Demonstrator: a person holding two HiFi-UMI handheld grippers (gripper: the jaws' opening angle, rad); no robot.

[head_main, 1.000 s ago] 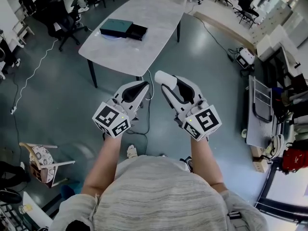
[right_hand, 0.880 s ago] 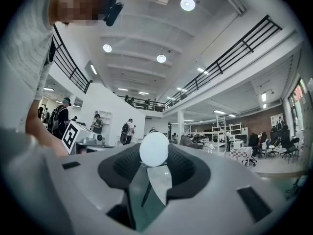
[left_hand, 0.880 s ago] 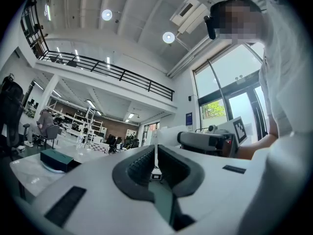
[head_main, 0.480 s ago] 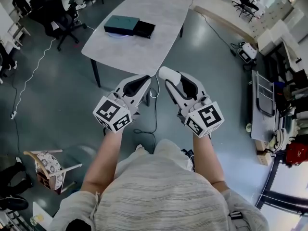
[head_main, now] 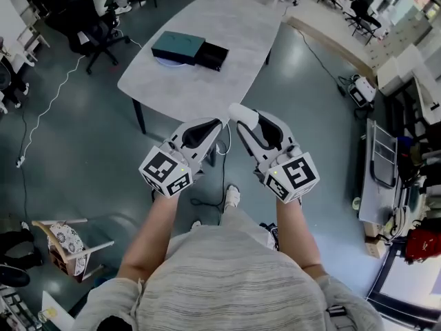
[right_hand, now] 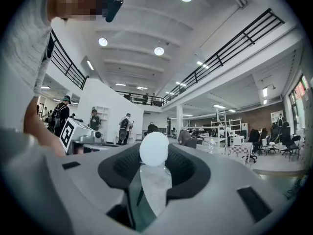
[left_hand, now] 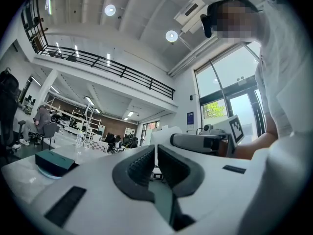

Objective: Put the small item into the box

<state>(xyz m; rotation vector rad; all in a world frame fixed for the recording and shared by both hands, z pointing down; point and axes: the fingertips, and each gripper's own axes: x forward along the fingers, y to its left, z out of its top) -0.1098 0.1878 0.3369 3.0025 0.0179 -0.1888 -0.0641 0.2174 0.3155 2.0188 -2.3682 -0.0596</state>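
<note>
A teal box (head_main: pixel 178 47) lies on the pale grey table (head_main: pixel 234 26), with a black open tray (head_main: pixel 211 56) beside it. Both grippers are held in the air in front of the person, short of the table's near edge. My right gripper (head_main: pixel 242 115) is shut on a small white rounded item (head_main: pixel 243 113); in the right gripper view that white item (right_hand: pixel 154 148) sits between the dark pads (right_hand: pixel 188 168). My left gripper (head_main: pixel 213 124) is shut with nothing in it, its jaws almost touching (left_hand: pixel 155 152). The teal box (left_hand: pixel 53 161) shows low at the left of the left gripper view.
Black office chairs (head_main: pixel 86 19) stand left of the table. A cable (head_main: pixel 41 109) runs across the grey floor. A stool with a patterned seat (head_main: pixel 63 230) is at lower left. Carts and shelving (head_main: pixel 380 164) line the right side.
The table and box have come lower and nearer in the head view as the person walks toward them. Both grippers keep their pose, and the white item stays held.
</note>
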